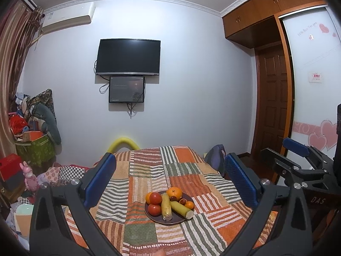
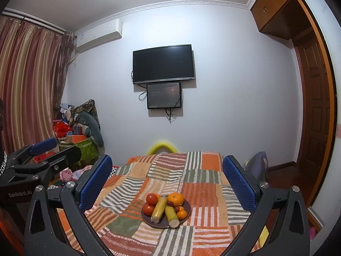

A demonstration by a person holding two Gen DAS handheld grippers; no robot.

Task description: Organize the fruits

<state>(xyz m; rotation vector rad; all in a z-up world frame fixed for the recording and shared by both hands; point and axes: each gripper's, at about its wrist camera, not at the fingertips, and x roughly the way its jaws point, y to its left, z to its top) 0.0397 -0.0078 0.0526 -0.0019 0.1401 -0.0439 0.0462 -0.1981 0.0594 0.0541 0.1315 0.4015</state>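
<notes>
All the fruits [image 1: 169, 204] sit piled on a dark plate [image 1: 183, 219] on the striped cloth [image 1: 138, 194]. The left gripper [image 1: 170, 181] and right gripper [image 2: 167, 181] hang wide apart, holding nothing. This could be tidy already, or waiting for sorting.

A dark round plate [image 1: 181, 218] is set on a striped patchwork cloth [image 1: 149, 170], piled with fruit. Two red tomatoes [image 1: 155, 198] are stacked at the left edge, one behind the other. Two yellow-green corn cobs [image 1: 166, 207] are laid across the middle, cut ends toward the camera, fanning apart slightly. A big orange [image 1: 174, 193] is tucked at the back, a small tangerine [image 1: 189, 204] at the right edge, and a couple of small dark red fruits [image 1: 183, 201] are wedged between them.
</notes>
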